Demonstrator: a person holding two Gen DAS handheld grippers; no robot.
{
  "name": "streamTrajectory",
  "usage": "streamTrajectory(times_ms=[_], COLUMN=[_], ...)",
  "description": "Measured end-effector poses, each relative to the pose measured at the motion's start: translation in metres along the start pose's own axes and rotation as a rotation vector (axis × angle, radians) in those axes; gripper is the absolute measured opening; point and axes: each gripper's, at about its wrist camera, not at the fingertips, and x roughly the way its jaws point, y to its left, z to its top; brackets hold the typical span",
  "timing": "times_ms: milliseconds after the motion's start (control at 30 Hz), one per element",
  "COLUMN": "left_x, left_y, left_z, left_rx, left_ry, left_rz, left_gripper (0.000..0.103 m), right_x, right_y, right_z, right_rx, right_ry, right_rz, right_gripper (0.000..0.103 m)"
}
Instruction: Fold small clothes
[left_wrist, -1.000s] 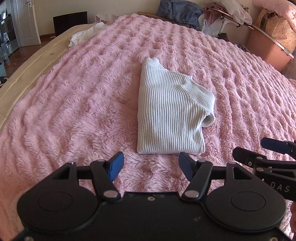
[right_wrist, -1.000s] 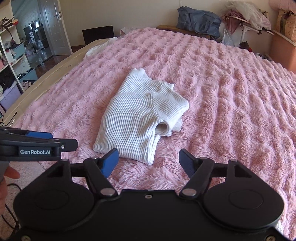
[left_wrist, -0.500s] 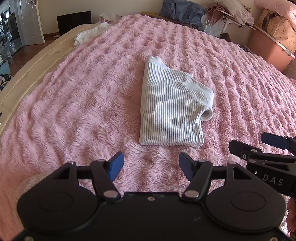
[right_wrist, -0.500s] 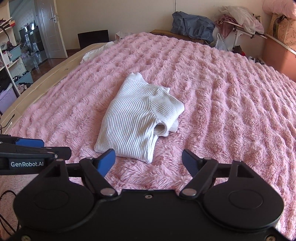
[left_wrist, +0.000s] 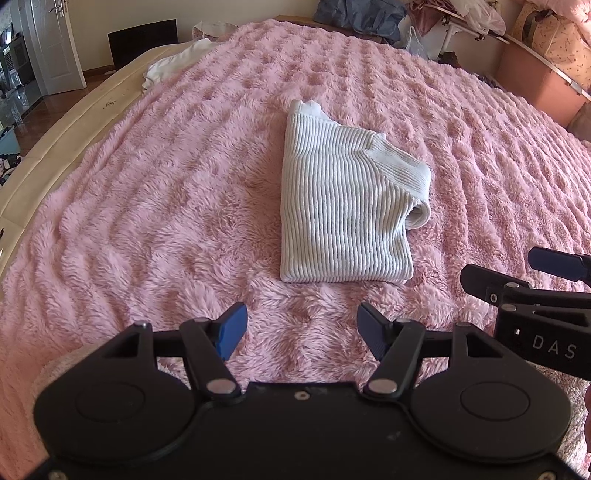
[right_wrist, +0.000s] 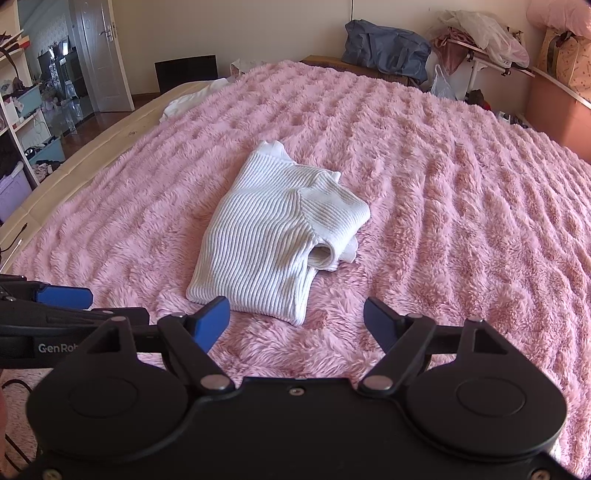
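Over on the far left, a white door (right_wrist: 101, 55) stands open onto a room with shelves and plastic bins (right_wrist: 22, 107), and a tan bare strip of mattress edge (left_wrist: 55, 155) runs along the side of the fluffy pink blanket (left_wrist: 147, 221) that covers the bed. A crumpled white cloth (left_wrist: 173, 64) lies at that far left corner of the blanket, well apart from the action.

Now the left gripper (left_wrist: 302, 328): blue-padded jaws spread wide, nothing between them, hovering just short of the near hem of the garment. From the right wrist view that same left gripper (right_wrist: 64, 297) pokes in at the left edge.

Centre stage, the ribbed white knitted sweater (left_wrist: 340, 206) lies folded into a compact oblong on the blanket, one sleeve tucked across with its cuff rolled open at the right side. A bit of lighter fabric peeks out under that cuff in the right wrist view, though what part of the garment it is I can't quite make out.

The right gripper (right_wrist: 297, 319) sits just beside the sweater's near corner, jaws wide and empty, the left blue pad close to the hem but not pressing it.

Far right, a blue bag (right_wrist: 388, 44), a heap of clothes and plastic bags (right_wrist: 480, 33) and a pink-brown box (left_wrist: 535, 81) line the wall beyond the bed.
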Motion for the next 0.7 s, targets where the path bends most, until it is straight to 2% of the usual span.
streamTrajectory(times_ms=[700], left_x=[0.0002], left_y=[0.0032], left_z=[0.0041], left_rx=[-0.018], left_ry=[-0.006], left_rz=[0.017], left_gripper=[0.069], right_x=[0.0038], right_y=[0.0001], right_z=[0.0049], right_rx=[-0.012], right_ry=[0.005], right_rz=[0.001], right_gripper=[0.082])
